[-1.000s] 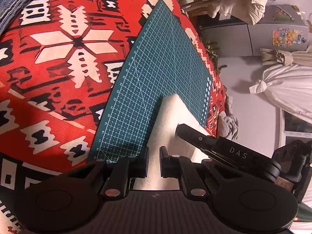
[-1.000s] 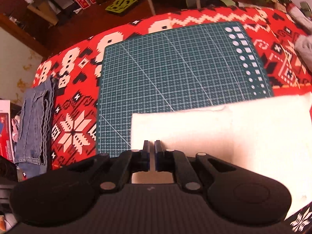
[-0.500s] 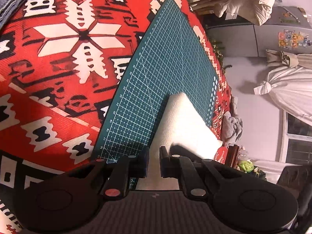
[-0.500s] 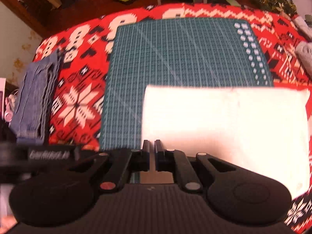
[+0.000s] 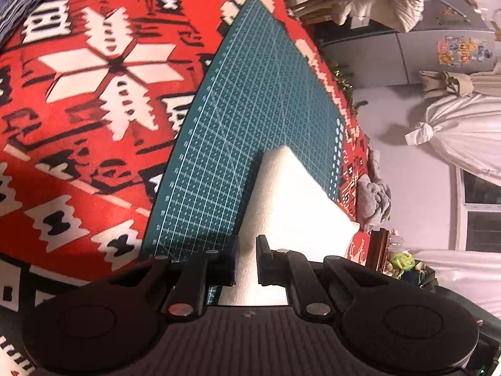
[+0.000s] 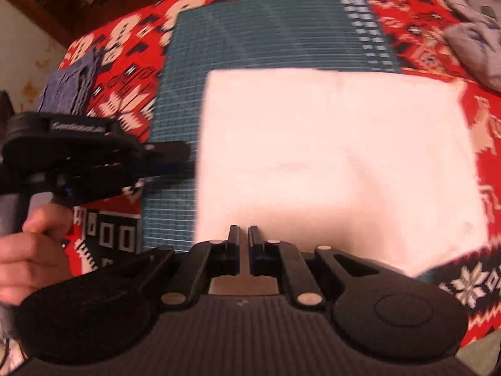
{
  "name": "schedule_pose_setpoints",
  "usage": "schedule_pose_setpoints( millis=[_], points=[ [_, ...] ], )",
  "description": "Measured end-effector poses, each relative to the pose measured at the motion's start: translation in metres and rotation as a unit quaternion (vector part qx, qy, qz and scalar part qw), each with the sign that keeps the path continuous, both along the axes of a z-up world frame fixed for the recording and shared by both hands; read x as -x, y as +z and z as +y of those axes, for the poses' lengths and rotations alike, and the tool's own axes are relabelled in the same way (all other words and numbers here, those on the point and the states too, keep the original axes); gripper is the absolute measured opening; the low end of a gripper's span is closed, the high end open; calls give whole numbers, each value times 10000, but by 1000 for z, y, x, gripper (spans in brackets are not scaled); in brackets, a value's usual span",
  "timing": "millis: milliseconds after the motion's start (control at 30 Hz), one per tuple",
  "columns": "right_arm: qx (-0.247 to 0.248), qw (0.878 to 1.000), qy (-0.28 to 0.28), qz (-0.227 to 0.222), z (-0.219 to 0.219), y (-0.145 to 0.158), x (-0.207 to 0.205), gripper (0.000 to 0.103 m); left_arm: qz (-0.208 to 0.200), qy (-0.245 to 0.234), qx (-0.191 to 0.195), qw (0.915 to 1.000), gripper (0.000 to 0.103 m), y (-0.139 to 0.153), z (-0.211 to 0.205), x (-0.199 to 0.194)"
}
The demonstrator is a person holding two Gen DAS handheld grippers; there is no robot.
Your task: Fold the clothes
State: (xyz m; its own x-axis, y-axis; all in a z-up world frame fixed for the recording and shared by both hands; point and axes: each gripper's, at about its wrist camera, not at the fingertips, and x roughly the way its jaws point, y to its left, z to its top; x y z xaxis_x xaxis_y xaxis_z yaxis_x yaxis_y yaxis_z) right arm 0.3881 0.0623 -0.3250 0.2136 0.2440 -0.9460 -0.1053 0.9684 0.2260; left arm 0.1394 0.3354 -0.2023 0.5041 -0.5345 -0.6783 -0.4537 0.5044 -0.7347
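in the right wrist view we see the folded white rectangular cloth [image 6: 338,163] lying half on the dark green gridded cutting mat [image 6: 269,34] and half on the red patterned tablecloth [image 6: 125,94], its long axis running from 9 to 3 o'clock. our right gripper [image 6: 244,235] has its fingers nearly pressed together at the cloth's near edge, though we cannot tell if it pinches fabric. our left gripper [image 5: 245,244], at 9 o'clock beside the cloth's short end, is slightly spread over that end.
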Motion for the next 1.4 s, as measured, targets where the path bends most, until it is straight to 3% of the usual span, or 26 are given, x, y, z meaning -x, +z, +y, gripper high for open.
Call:
schedule_pose_setpoints(
  millis=[267,400,633,800,1033,1400],
  points=[
    [-336,9988,-347,-77,-40,-11,-9,9,-454,584,-685,9949,4,12,12,-6],
    [-416,9986,-307,-135,-42,-13,-18,9,-650,453,-690,9945,4,13,18,-19],
    [-720,9968,-345,-5,-46,-21,-30,9,-575,82,-917,9941,4,7,2,-34],
    [-891,9953,-382,36,-48,-21,-31,9,-467,176,-899,9947,4,0,-4,-39],
    [-890,9954,-345,44,-42,-21,-30,9,-515,349,-518,9967,3,-10,3,-38],
    [-974,9949,-253,29,-40,-17,-27,9,-476,180,-624,9968,3,-1,-3,-31]
  ],
)
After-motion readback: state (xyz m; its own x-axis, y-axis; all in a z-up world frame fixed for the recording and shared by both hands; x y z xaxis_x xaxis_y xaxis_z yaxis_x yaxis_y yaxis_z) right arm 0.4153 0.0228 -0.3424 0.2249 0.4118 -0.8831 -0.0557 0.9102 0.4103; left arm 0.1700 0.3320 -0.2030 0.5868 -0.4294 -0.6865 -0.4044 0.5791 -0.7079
